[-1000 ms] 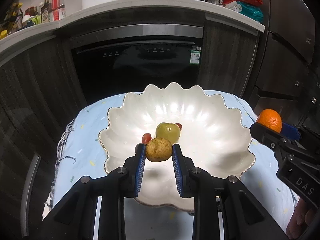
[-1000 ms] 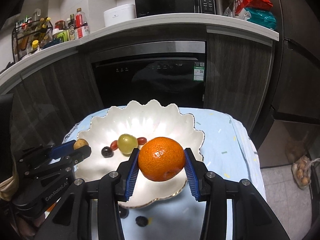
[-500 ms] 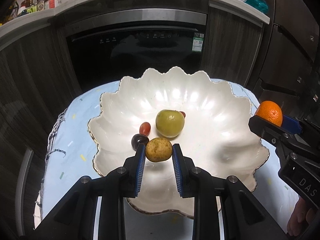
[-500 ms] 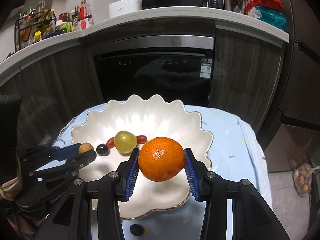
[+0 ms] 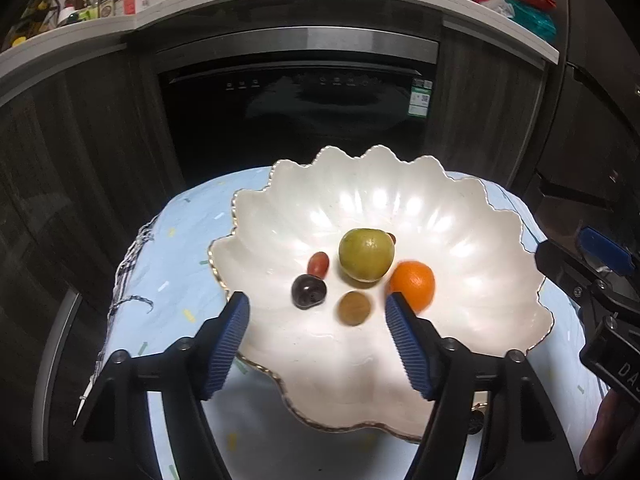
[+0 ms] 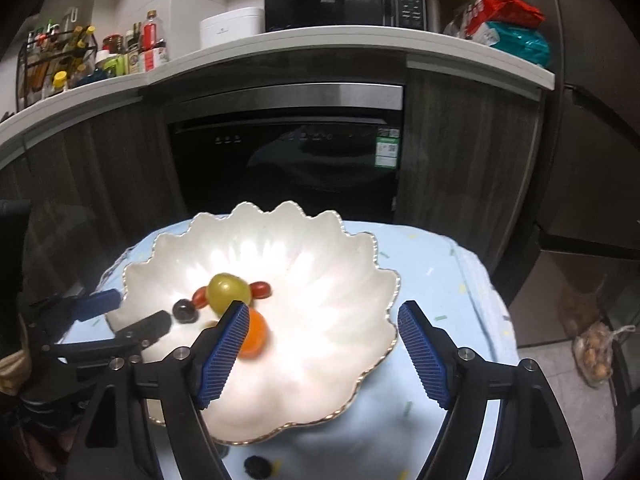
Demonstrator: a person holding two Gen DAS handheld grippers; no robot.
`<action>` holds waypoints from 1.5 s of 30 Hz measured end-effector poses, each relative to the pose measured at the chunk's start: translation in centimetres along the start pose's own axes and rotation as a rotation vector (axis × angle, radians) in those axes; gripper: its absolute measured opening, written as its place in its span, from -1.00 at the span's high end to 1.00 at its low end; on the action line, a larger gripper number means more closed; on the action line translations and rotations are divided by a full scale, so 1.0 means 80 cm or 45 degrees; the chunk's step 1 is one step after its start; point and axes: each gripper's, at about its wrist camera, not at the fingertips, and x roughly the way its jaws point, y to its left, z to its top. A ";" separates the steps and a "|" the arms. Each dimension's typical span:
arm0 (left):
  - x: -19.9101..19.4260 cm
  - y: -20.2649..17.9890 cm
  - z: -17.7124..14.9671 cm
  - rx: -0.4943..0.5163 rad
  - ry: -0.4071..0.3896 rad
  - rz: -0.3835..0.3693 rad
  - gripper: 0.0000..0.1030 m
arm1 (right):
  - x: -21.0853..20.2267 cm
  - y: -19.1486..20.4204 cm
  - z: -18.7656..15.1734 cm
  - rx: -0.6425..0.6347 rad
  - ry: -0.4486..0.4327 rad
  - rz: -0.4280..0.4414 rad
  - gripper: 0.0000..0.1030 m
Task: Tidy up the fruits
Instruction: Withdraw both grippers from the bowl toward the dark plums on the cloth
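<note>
Both jaws just opened, nothing gripped: left gripper [image 5: 316, 316] & right gripper [image 6: 322, 336] released. Small brown round fruit [image 5: 353, 308] + orange mandarin [image 5: 413, 285] in white scalloped ceramic bowl [image 5: 460, 216], w/ green round fruit [image 5: 365, 254].

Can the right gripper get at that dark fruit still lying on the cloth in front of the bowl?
Probably yes. The right gripper is open and empty, and the dark fruit lies bare on the blue cloth just below it, outside the bowl rim.
</note>
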 end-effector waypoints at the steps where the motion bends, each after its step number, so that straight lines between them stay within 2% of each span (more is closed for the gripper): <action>1: -0.002 0.001 0.001 -0.004 -0.004 0.006 -0.51 | -0.001 -0.001 0.000 0.003 -0.001 -0.003 -0.51; 2: -0.003 0.001 0.001 -0.005 -0.009 0.011 -0.56 | -0.002 -0.002 0.000 0.004 -0.002 -0.008 -0.51; 9: -0.024 -0.004 0.004 -0.001 -0.027 0.001 -0.63 | -0.023 -0.007 0.003 0.017 -0.024 -0.040 -0.51; 17: -0.064 -0.007 -0.002 0.004 -0.055 -0.002 -0.66 | -0.062 -0.006 0.000 0.068 -0.058 -0.054 -0.51; 25: -0.102 -0.007 -0.018 0.036 -0.076 0.023 -0.66 | -0.099 0.000 -0.005 0.047 -0.102 -0.053 -0.51; 37: -0.135 -0.014 -0.063 0.035 -0.068 0.069 -0.66 | -0.131 0.006 -0.028 -0.011 -0.131 0.001 -0.51; 45: -0.140 -0.020 -0.109 0.004 -0.066 0.141 -0.68 | -0.131 0.015 -0.044 -0.073 -0.127 0.093 -0.51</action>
